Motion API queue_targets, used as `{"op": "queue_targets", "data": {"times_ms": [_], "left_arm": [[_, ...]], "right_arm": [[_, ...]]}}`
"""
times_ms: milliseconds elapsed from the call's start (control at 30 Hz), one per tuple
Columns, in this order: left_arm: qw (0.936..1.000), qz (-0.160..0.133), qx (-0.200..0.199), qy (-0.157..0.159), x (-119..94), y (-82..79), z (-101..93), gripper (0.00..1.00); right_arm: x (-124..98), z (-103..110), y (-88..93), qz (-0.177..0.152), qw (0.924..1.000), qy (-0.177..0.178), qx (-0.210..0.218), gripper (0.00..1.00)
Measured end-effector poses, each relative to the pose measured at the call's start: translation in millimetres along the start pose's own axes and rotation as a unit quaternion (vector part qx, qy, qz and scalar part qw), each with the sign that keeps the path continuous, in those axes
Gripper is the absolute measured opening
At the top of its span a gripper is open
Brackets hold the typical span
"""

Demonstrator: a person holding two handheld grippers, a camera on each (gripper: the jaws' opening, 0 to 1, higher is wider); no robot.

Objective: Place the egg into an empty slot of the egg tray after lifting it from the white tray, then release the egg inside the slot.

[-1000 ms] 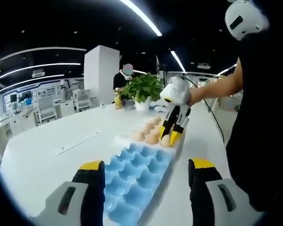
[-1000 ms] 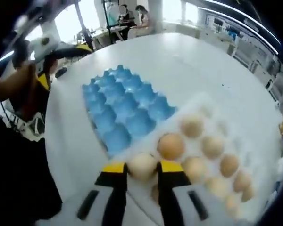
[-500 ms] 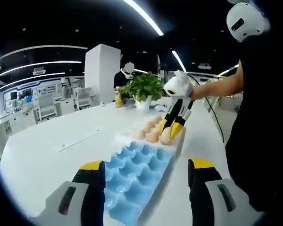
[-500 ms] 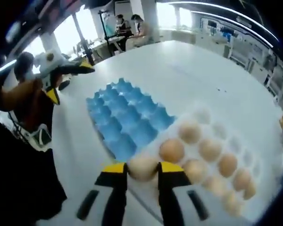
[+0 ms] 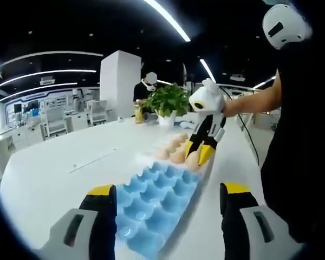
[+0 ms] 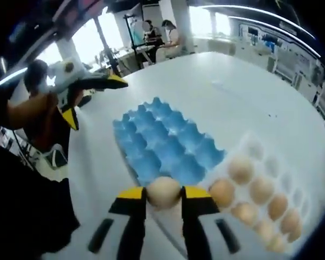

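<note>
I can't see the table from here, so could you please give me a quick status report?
Right gripper shut on egg, over white tray edge. Left gripper open, idle. Blue egg tray slots empty, nothing in the way.

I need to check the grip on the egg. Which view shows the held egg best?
The right gripper view: the egg sits close up, pinched between the right gripper jaws. The left gripper view shows it small and distant, partly hidden by those jaws.

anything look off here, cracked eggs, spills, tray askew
Nothing stands out. The egg sits whole between the right tongs, the blue tray lies flat with its slots empty, and the other eggs sit in the white tray. No spill shows on the table.
</note>
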State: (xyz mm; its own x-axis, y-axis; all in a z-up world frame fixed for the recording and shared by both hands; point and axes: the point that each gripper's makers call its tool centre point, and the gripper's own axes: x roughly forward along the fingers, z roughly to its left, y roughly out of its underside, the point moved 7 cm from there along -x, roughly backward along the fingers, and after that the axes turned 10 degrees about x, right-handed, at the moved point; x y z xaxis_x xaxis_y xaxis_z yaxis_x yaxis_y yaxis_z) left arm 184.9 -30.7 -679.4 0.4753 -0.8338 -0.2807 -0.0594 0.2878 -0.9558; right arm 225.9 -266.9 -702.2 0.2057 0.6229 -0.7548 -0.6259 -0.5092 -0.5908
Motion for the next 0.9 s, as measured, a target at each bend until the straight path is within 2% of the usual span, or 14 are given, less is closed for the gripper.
{"op": "queue_targets", "data": {"times_ms": [467, 900], "left_arm": [[0.9999, -0.007, 0.008, 0.003, -0.8, -1.4, -1.2, 0.83], [0.9997, -0.016, 0.016, -0.006, -5.7, -1.0, 4.4, 0.81]], "right_arm": [[5.2, 6.8, -2.3, 0.003, 0.9999, -0.005, -0.01, 0.25], [24.6, 25.3, -18.4, 0.004, 0.9992, -0.031, -0.025, 0.25]]}}
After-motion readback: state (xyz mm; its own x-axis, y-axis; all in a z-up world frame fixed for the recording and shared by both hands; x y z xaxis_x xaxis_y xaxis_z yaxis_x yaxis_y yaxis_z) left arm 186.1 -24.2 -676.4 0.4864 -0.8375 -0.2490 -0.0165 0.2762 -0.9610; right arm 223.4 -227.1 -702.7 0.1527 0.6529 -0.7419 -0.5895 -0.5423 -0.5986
